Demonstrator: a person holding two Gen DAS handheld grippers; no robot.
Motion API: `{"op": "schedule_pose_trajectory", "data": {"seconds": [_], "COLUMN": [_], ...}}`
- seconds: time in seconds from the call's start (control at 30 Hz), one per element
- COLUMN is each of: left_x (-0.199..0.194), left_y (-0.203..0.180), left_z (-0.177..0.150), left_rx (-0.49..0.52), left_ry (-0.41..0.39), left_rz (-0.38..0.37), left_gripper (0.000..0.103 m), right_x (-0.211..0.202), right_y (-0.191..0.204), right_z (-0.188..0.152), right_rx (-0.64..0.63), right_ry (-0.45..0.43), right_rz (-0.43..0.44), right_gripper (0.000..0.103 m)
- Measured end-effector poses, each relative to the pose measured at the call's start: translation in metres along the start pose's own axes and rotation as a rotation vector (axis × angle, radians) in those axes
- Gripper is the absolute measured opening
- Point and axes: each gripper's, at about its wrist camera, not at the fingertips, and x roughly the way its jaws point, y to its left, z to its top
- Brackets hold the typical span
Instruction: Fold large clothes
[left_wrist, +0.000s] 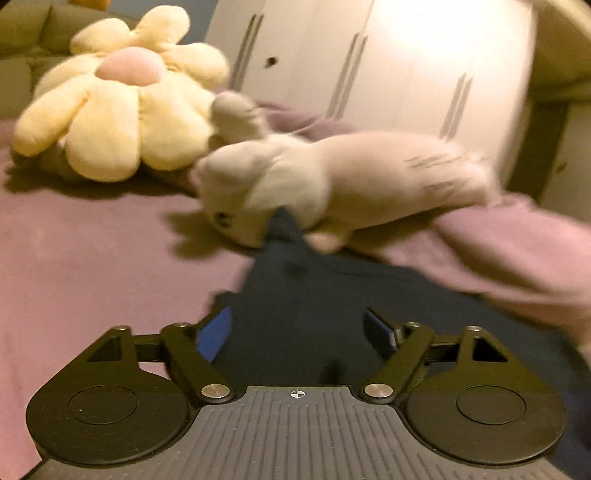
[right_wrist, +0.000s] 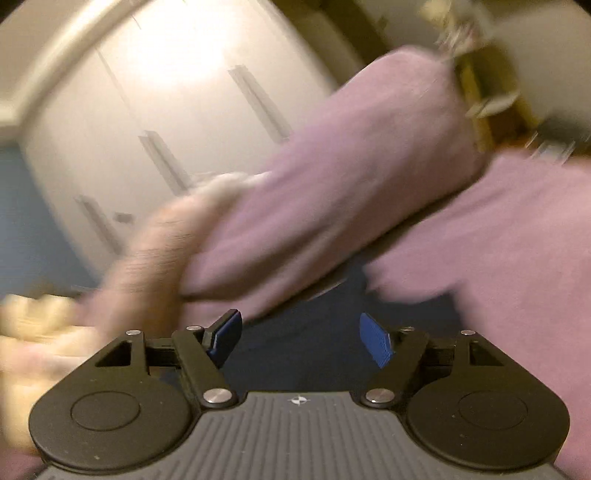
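Although both wrist views are smeared by motion, the layout reads well enough: a mauve bed sheet (left_wrist: 92, 258) covers the bed, white wardrobe doors (left_wrist: 369, 62) stand behind it, and a mauve pillow (right_wrist: 351, 177) lies along the bed's far side. One dark navy garment (left_wrist: 306, 306), the thing to be folded, is spread on the sheet directly ahead of both grippers, its far end running under a stuffed toy.

I judge the task to be at its start, with the cloth reached for but not yet held. The left gripper (left_wrist: 301, 332) has its blue pads (left_wrist: 216, 332) wide apart over the navy cloth, clamped on nothing. The right gripper (right_wrist: 301, 332) is likewise spread over the same cloth, gripping nothing. The next move would call for finding an edge or corner, closing on it, and freeing the end caught beneath the toy.

Counted: one garment, one pillow, two plush toys, namely a yellow flower cushion (left_wrist: 122, 110) and a pale plush animal (left_wrist: 332, 184).
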Motion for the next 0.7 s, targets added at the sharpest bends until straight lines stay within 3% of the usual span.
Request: {"op": "schedule_pose_trajectory", "data": {"seconds": [0.1, 0.17, 0.23, 0.3, 0.33, 0.4, 0.53, 0.6, 0.7], "left_x": [-0.011, -0.007, 0.006, 0.027, 0.037, 0.046, 0.046, 0.044, 0.038], "left_y": [-0.025, -0.045, -0.054, -0.055, -0.052, -0.045, -0.036, -0.028, -0.026], "left_z": [-0.003, -0.007, -0.012, -0.017, -0.020, -0.027, -0.034, -0.033, -0.031], "left_rx": [-0.001, 0.044, 0.066, 0.081, 0.082, 0.109, 0.179, 0.160, 0.190], "left_ry": [0.043, 0.041, 0.046, 0.075, 0.093, 0.072, 0.022, 0.023, 0.047], "left_rz": [-0.089, -0.095, -0.085, -0.043, -0.001, 0.022, 0.039, 0.020, 0.055], "left_gripper": [0.083, 0.084, 0.084, 0.084, 0.080, 0.075, 0.076, 0.076, 0.076], "right_x": [0.015, 0.038, 0.058, 0.073, 0.078, 0.081, 0.049, 0.031, 0.004], "right_y": [0.028, 0.048, 0.054, 0.045, 0.034, 0.005, -0.039, -0.047, -0.046], "right_z": [-0.034, -0.062, -0.078, -0.080, -0.076, -0.061, -0.029, -0.019, -0.016], "right_rx": [0.095, 0.126, 0.096, 0.078, 0.084, 0.120, -0.004, -0.085, -0.151], "right_ry": [0.183, 0.297, 0.340, 0.361, 0.359, 0.353, 0.225, 0.188, 0.160], "right_rz": [0.181, 0.208, 0.187, 0.153, 0.140, 0.101, -0.004, -0.046, -0.102], "right_gripper": [0.066, 0.052, 0.046, 0.022, 0.002, 0.000, 0.000, 0.000, 0.000]}}
